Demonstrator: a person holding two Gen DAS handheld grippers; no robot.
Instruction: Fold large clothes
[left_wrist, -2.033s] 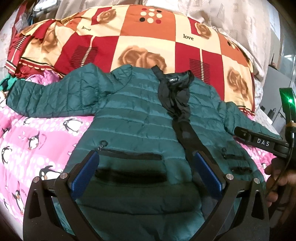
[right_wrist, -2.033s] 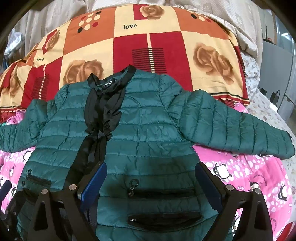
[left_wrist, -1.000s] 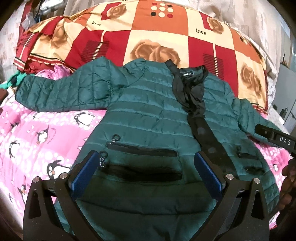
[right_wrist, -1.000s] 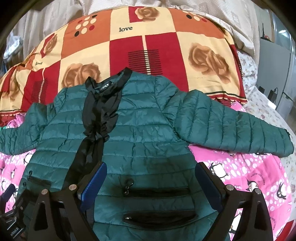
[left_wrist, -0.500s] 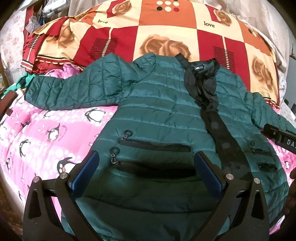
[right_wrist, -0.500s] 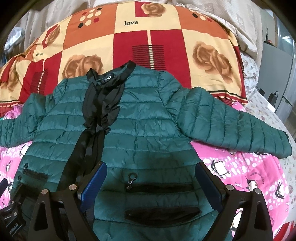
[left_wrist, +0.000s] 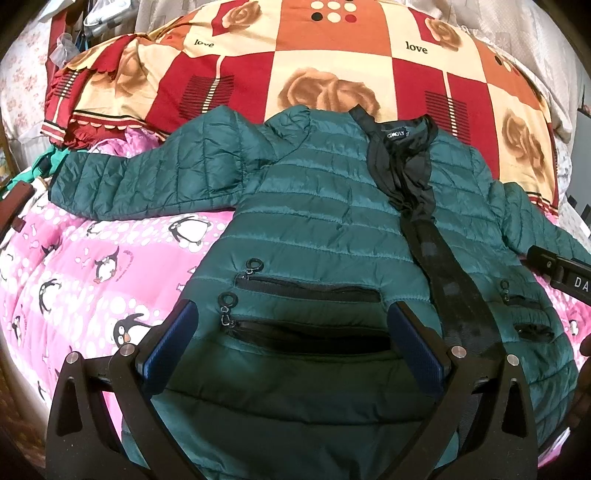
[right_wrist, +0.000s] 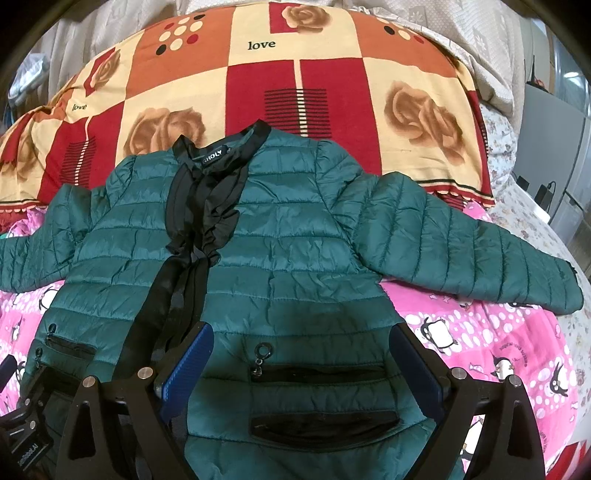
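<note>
Fingers of both grippers stand wide apart and hold nothing. On the left gripper (left_wrist: 293, 343) the blue-padded fingers (left_wrist: 171, 341) hang over the near left part of the green quilted jacket (left_wrist: 325, 229), framing its two black zip pockets (left_wrist: 308, 291). On the right gripper (right_wrist: 301, 363) the fingers (right_wrist: 415, 363) hang over the near right part of the same jacket (right_wrist: 295, 258), framing the pockets (right_wrist: 321, 373) on that side.

That jacket lies front-up and spread flat on a bed, on a pink penguin blanket (left_wrist: 92, 266), hem near and collar far. Its black collar and front placket (left_wrist: 428, 229) run down the middle, with a small label at the neck. One sleeve (left_wrist: 147, 181) reaches out to the left, the other sleeve (right_wrist: 461, 243) to the right, both lying on the pink blanket (right_wrist: 480, 332). Its shoulders rest against a red, orange and cream rose-patterned quilt (left_wrist: 332, 74), printed with "love", at the far side (right_wrist: 332, 85).

At the right edge of the left wrist view, part of the right gripper's black body (left_wrist: 557, 269) shows just beside the jacket.
</note>
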